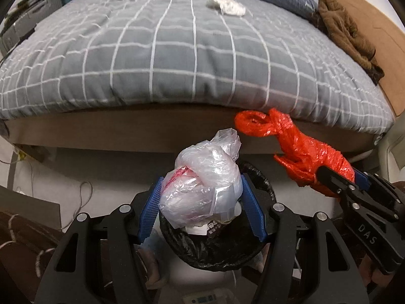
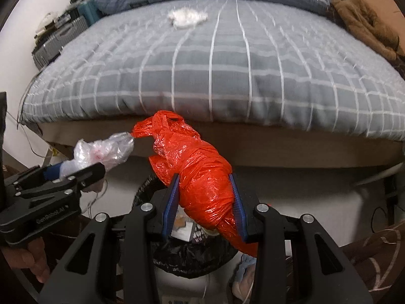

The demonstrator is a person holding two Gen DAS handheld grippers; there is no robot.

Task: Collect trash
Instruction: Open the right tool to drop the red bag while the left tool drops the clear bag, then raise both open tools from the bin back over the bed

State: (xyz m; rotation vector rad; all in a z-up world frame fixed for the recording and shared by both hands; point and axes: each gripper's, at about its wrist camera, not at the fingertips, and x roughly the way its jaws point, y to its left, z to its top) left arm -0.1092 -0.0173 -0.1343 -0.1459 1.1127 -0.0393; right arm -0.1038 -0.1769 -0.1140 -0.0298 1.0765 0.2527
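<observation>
My left gripper is shut on a crumpled clear plastic bag and holds it above the black-lined trash bin. My right gripper is shut on a crumpled red plastic bag, also above the bin. In the left wrist view the red bag and right gripper are to the right. In the right wrist view the clear bag and left gripper are to the left. A white crumpled tissue lies far back on the bed; it also shows in the right wrist view.
The bed with a grey checked quilt fills the view ahead, its wooden frame just beyond the bin. A brown garment lies on the bed's right side. Cables run on the floor at left. The bin holds paper trash.
</observation>
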